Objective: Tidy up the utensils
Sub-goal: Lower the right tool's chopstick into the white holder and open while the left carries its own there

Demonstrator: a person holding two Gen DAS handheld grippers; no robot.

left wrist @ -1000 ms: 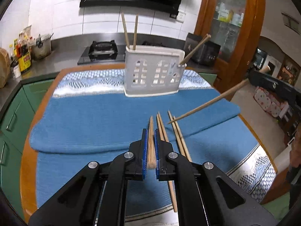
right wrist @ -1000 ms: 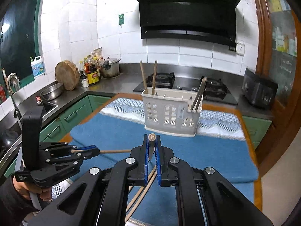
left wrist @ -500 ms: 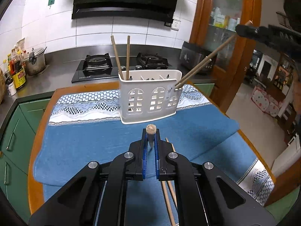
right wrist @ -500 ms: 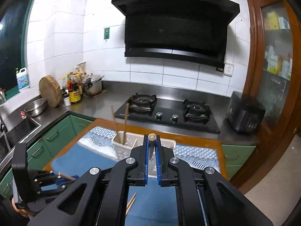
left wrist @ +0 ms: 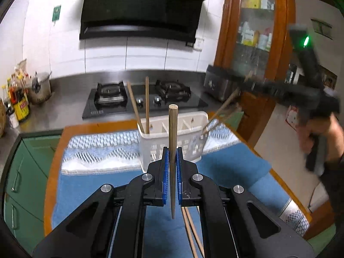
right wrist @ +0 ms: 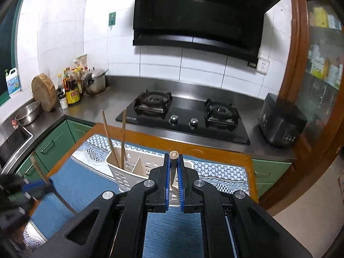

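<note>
Two grippers are seen, each clamped on one chopstick: the left gripper point(left wrist: 171, 161) and the right gripper point(right wrist: 173, 167). One white holder point(left wrist: 172, 137) is counted, with two chopsticks point(left wrist: 140, 109) upright at its left end and two leaning point(left wrist: 223, 111) at its right. Two more chopsticks point(left wrist: 191, 230) are counted on the blue mat.

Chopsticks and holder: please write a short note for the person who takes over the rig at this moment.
Left gripper: jaws shut on a chopstick, held upright in front of the white holder.
Right gripper: jaws shut on another chopstick, above the holder's right side.
Done: two chopsticks stand in the holder's left compartment; more lean out at its right end.
Left: drop both held chopsticks in, then collect the loose chopsticks on the blue cloth.
</note>
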